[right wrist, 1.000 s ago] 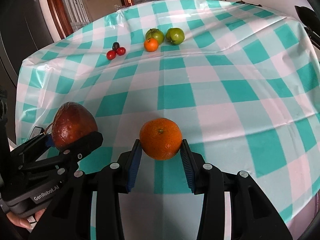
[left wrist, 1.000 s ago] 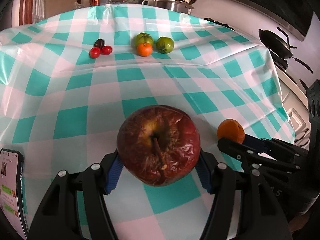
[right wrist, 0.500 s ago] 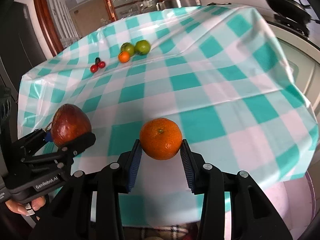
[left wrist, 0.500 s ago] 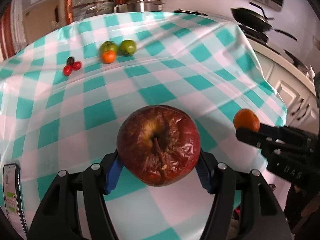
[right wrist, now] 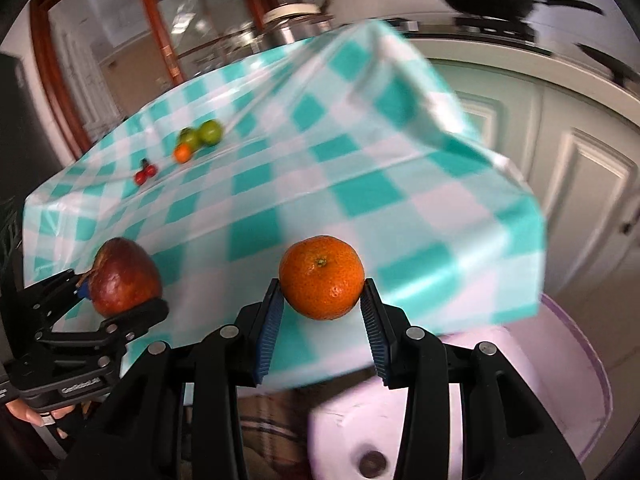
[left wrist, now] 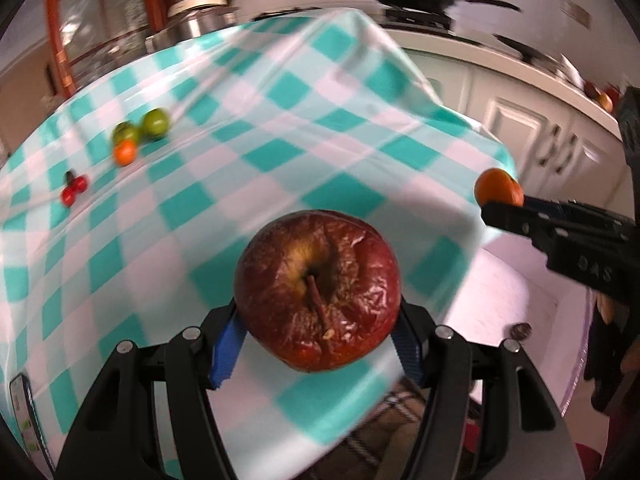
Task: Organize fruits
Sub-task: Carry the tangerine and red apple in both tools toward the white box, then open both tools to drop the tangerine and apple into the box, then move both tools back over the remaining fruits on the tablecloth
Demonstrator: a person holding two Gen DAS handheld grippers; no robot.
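My left gripper [left wrist: 318,316] is shut on a wrinkled dark red apple [left wrist: 318,290] and holds it above the near right corner of the checked table. My right gripper [right wrist: 322,304] is shut on an orange mandarin [right wrist: 322,276], held just off the table's near edge. Each gripper shows in the other view: the mandarin [left wrist: 498,192] at right, the apple [right wrist: 124,278] at left. Far back on the cloth lie two green tomatoes [left wrist: 156,122], a small orange fruit [left wrist: 125,153] and red cherry tomatoes [left wrist: 74,192].
The teal and white checked tablecloth [right wrist: 360,192] hangs over the table's right corner. A pale lilac bin or stool [right wrist: 520,380] stands below it. A phone [left wrist: 24,420] lies at the near left. Pans and a pot stand on the counter behind.
Both grippers have pulled back and swung to the right with their fruit, from over the table to its near right corner. The fruit groups at the back have not moved.
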